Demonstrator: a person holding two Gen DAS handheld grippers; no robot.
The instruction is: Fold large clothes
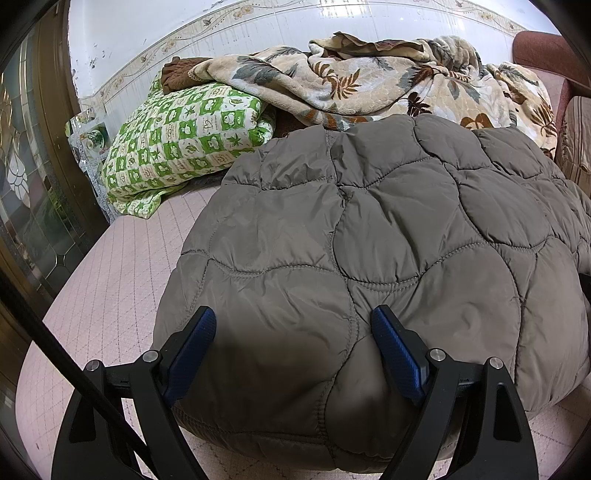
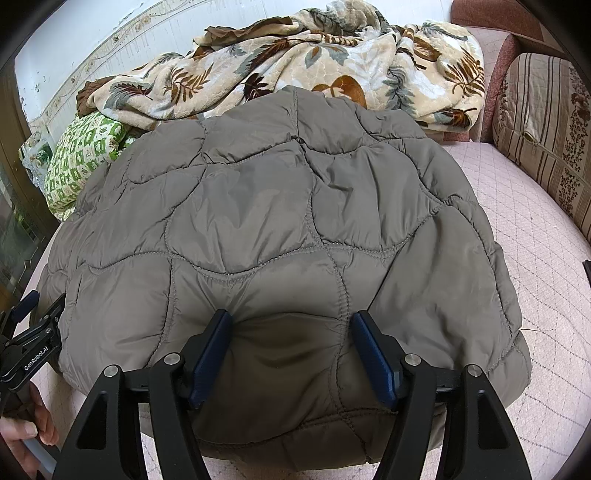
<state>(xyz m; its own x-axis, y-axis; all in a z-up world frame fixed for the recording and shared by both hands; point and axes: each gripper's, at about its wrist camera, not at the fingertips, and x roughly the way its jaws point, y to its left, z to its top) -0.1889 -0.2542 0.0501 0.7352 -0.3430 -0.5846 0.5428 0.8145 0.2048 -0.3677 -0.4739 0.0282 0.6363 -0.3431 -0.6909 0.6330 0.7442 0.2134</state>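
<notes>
A grey-brown quilted puffer jacket [image 1: 388, 236] lies folded in a thick bundle on the pink bed sheet [image 1: 107, 295]; it also fills the right wrist view [image 2: 280, 229]. My left gripper [image 1: 293, 325] is open, its blue pads spread over the jacket's near left part, pressing on or just above the fabric. My right gripper [image 2: 288, 328] is open, its pads astride a puffed fold at the jacket's near edge. The left gripper's body also shows at the left edge of the right wrist view [image 2: 33, 339], beside the jacket.
A green-and-white patterned pillow [image 1: 181, 144] lies at the far left. A beige leaf-print blanket [image 1: 369, 81] is heaped behind the jacket against the white wall. A striped cushion [image 2: 543, 136] and a red headboard [image 2: 480, 14] stand at the right. A glass door [image 1: 33, 199] is at the left.
</notes>
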